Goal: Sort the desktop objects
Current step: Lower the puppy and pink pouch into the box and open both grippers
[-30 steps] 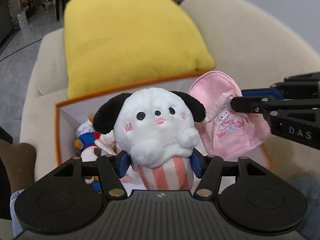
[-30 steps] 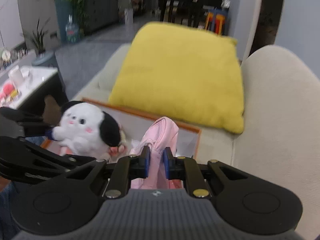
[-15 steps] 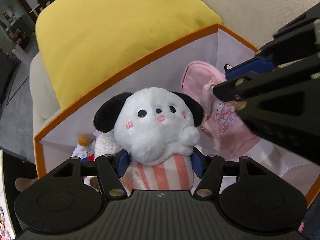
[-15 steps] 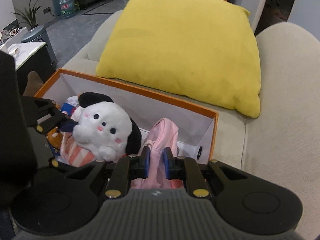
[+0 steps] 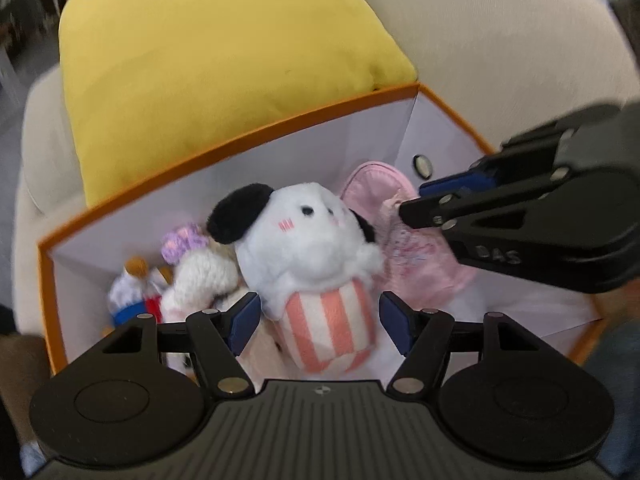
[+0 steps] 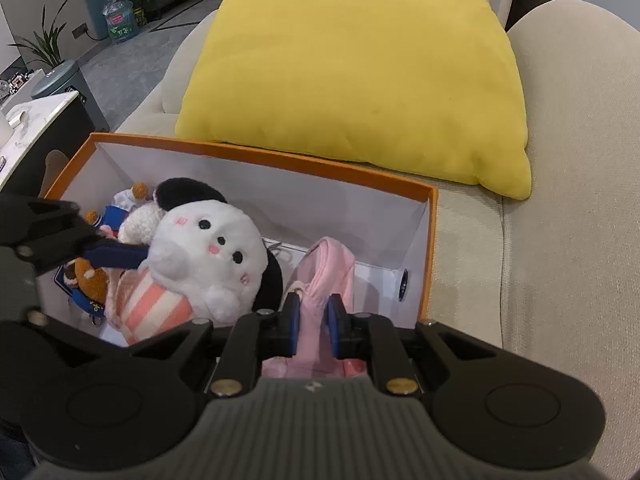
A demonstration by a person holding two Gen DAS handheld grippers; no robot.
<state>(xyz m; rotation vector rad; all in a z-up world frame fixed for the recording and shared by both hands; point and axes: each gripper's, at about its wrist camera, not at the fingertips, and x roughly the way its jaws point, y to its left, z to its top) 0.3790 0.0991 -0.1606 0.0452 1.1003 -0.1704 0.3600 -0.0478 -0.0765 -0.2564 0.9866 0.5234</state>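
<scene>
A white plush dog with black ears and a pink-striped body point(image 5: 316, 256) lies inside the orange box with white walls point(image 5: 224, 148). My left gripper point(image 5: 320, 318) is open, its blue pads apart on either side of the plush without gripping it. My right gripper point(image 6: 313, 318) is shut on a pink pouch point(image 6: 326, 276) and holds it inside the box's right part point(image 6: 426, 248). The plush dog also shows in the right wrist view point(image 6: 208, 256). The right gripper shows in the left wrist view point(image 5: 416, 202) on the pouch point(image 5: 380, 188).
Several small plush toys point(image 5: 176, 276) lie in the box's left part. The box sits on a beige sofa point(image 6: 560, 200) in front of a yellow cushion point(image 6: 360, 72). A white table point(image 6: 24, 120) stands at left.
Both grippers moved down into the box. My left gripper opened and let go of the plush dog, which now tilts back in the box. The right stays shut on the pouch.
</scene>
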